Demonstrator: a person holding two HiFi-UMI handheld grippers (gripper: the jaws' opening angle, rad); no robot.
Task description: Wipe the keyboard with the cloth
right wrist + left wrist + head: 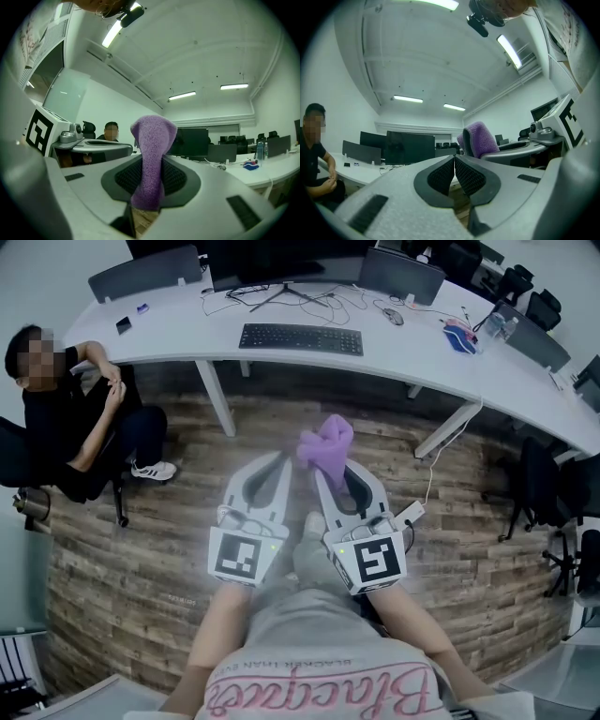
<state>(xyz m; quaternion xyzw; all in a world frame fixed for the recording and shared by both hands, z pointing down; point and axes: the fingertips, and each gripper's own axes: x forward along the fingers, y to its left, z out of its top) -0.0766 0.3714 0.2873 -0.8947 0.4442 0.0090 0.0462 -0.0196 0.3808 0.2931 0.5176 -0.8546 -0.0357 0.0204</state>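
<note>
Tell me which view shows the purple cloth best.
The right gripper view: the cloth fills the middle, pinched in the right claw. The head view shows it bunched at that claw's tip, from above. The left gripper view shows only its upper part, side-on.

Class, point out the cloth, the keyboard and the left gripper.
cloth (326, 441), head view, middle of the bunched purple fabric.
keyboard (300, 338), head view, middle of the keys.
left gripper (453, 161), left gripper view, where its shut jaws meet.
</note>
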